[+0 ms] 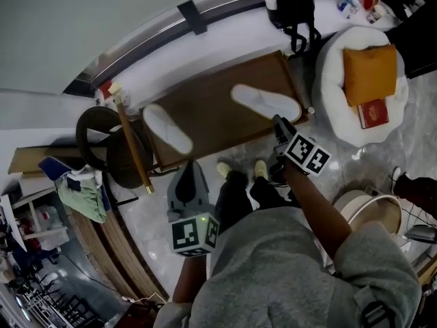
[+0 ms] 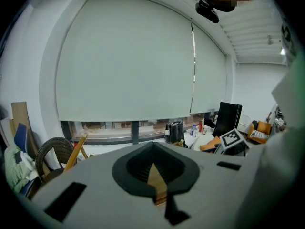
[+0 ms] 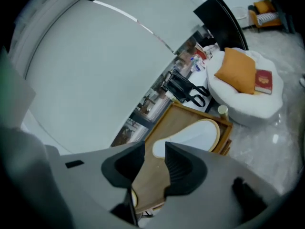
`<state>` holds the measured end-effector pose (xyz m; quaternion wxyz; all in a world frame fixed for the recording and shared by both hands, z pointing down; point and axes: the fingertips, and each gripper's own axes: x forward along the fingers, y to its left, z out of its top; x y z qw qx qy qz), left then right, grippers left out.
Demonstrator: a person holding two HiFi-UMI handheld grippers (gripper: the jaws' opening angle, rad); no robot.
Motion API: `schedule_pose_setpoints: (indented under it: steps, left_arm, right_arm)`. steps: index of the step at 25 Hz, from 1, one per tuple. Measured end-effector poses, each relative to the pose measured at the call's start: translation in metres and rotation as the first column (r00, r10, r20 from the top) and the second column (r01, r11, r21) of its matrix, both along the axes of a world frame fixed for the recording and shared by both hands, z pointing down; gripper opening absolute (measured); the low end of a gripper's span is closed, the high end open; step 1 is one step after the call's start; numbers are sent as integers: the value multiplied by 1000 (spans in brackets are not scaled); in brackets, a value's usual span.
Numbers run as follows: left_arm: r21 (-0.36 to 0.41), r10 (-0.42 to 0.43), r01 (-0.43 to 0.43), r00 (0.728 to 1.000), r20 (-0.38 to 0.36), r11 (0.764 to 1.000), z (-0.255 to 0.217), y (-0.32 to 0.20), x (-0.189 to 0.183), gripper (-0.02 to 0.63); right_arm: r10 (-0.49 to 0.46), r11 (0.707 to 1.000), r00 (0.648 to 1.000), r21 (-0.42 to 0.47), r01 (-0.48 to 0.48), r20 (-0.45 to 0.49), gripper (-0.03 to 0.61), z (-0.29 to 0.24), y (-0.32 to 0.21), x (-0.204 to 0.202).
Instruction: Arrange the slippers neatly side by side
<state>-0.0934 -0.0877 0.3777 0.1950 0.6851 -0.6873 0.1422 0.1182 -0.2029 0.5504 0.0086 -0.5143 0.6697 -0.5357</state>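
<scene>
Two white slippers lie apart on a low brown wooden table (image 1: 218,118). The left slipper (image 1: 167,128) is near the table's left end, and the right slipper (image 1: 265,102) lies angled toward the right end. My left gripper (image 1: 190,166) is shut and holds nothing, hanging short of the table's front edge near the left slipper. My right gripper (image 1: 278,123) stands open and bare at the table's front right, just short of the right slipper. In the right gripper view that slipper (image 3: 195,132) shows beyond the parted jaws (image 3: 155,149). The left gripper (image 2: 153,149) points at the window.
A white round seat (image 1: 334,80) at the right holds an orange cushion (image 1: 369,74) and a red book (image 1: 373,113). A black bag (image 1: 293,5) stands behind the table. A wicker chair (image 1: 102,139) and a wooden stick (image 1: 133,149) are at the left. The person's feet (image 1: 239,171) are at the table's front.
</scene>
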Motion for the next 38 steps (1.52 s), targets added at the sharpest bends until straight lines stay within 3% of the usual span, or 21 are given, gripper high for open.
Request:
schedule_pose_setpoints:
  steps: [7,10,13,19,23,27,30,38]
  left_arm:
    - [-75,33,-36,998,-47,997,36,-12,-5,12]
    - [-98,57,-62,997,-53,993,45,-15,-8,12]
    - [-110,40,-46,998,-58,993,48,-14,-16,12]
    - [-143,17,-22,999,-42,990,56,-6,-37,12]
    - [-152,15,-21,999,-40,988,54,-7,-43,12]
    - [-144,21,-27,999,-43,989,52,-10,-45,12]
    - [-140,24,-30,999,-44,990,50,-10,-46,12]
    - [-139,21,-27,999,-43,990,49,-8,-48,12]
  right_arm:
    - [172,972,976,-184,-145,137,120,59,-21,-7]
    - [311,922,930,-299,-246,194,120,89,-29,-9]
    - [459,847,852,-414,-335,250,120,115,-37,-7]
    - [588,771,755,-483,-415,290,126,137,-51,-14]
    - [639,722,724,-527,-449,259,125,146,-53,-15]
    - [652,686,735,-558,-468,186,91,152,-53,-14]
    - [639,684,755,-558,-470,148,56,153,-51,-14]
    - [558,750,811,-523,-404,173,35,138,-56,-21]
